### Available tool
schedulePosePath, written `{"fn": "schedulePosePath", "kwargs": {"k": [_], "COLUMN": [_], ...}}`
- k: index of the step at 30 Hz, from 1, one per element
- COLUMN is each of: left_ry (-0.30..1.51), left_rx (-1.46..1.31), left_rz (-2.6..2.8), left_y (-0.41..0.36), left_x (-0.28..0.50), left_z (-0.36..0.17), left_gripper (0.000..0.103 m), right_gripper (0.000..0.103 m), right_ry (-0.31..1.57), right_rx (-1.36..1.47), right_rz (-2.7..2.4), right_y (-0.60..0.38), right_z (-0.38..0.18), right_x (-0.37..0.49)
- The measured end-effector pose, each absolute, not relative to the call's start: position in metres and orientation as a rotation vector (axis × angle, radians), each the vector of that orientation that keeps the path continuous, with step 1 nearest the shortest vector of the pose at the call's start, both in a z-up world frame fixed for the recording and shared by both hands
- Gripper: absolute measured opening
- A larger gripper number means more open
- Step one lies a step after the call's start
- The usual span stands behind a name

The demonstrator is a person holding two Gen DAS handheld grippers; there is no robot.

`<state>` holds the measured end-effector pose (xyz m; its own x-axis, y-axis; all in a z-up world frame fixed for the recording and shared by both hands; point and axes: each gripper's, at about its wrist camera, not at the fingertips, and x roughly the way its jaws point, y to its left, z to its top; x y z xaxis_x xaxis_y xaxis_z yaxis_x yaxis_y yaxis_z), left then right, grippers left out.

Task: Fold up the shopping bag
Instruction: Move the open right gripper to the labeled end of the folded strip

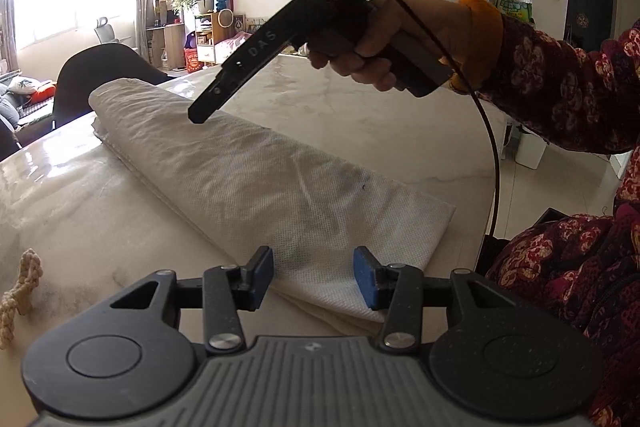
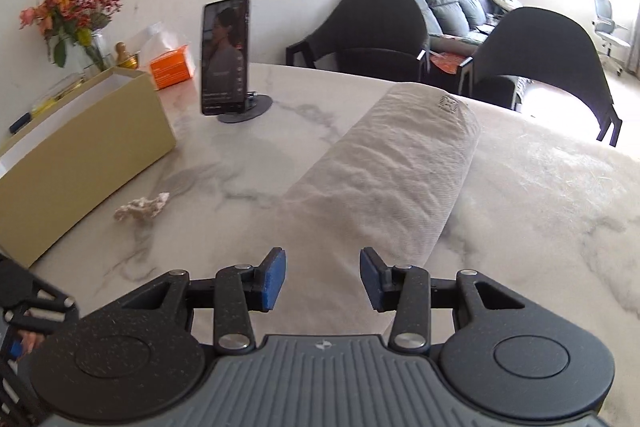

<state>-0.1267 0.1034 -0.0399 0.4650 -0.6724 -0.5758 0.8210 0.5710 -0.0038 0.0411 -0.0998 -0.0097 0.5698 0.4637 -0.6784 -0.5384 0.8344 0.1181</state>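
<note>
Shopping bag lies flat on the marble table, already folded lengthwise into 1 long narrow strip, white non-woven fabric, layers stacked at the near edge. It runs diagonally away from the person, probably laid out that way so each end sits within reach of 1 gripper for the next fold across its length.

Left gripper hovers low over the near end of the strip, pointing down at a slant. Blue pads spread apart, nothing pinched; fabric shows between them but the pads do not press on it. Likely placed there to pin or pick up that near corner.

Right gripper, seen from its own camera, also has its pads spread with nothing between them, bag below and ahead. In the left wrist view the right hand holds the tool above the table, tip angled down toward the far half of the bag, not touching it. Wrist bent, patterned sleeve reaching in from the right, cable hanging down.

Off the bag: a phone on a stand, a cardboard box, a flower vase, and a braided rope piece near the left edge. None in the way.

Judgement: lengthwise folds look done, crosswise fold not yet made.
</note>
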Motion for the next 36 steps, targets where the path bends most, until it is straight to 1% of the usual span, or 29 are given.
{"fn": "schedulePosePath", "kwargs": {"k": [3,6,7,16,22,28,32,36], "left_ry": [0.567,0.581,0.585,0.585,0.583,0.586,0.587,0.629], "left_rx": [0.28,0.25,0.243,0.214,0.208,0.197,0.193,0.113], "left_rz": [-0.937,-0.955,-0.962,-0.985,-0.986,-1.002,-1.023,-1.06], "left_y": [0.104,0.107,0.107,0.111,0.111,0.113,0.113,0.122], "left_x": [-0.126,-0.122,-0.121,-0.123,-0.126,-0.127,-0.129,-0.119], "left_z": [-0.041,-0.041,-0.041,-0.039,-0.04,-0.042,-0.041,-0.037], "left_gripper": [0.047,0.05,0.051,0.051,0.051,0.051,0.051,0.051], "right_gripper": [0.046,0.055,0.056,0.055,0.056,0.056,0.056,0.058], "right_ry": [0.8,0.818,0.818,0.823,0.822,0.8,0.743,0.708], "right_rx": [-0.115,-0.102,-0.096,-0.038,-0.007,-0.016,-0.028,-0.014], "right_rz": [0.518,0.498,0.488,0.417,0.401,0.427,0.442,0.488], "right_y": [-0.088,-0.083,-0.081,-0.069,-0.061,-0.06,-0.062,-0.069], "right_z": [-0.021,-0.026,-0.027,-0.028,-0.033,-0.032,-0.038,-0.041], "right_x": [0.07,0.09,0.098,0.161,0.186,0.193,0.185,0.178]}}
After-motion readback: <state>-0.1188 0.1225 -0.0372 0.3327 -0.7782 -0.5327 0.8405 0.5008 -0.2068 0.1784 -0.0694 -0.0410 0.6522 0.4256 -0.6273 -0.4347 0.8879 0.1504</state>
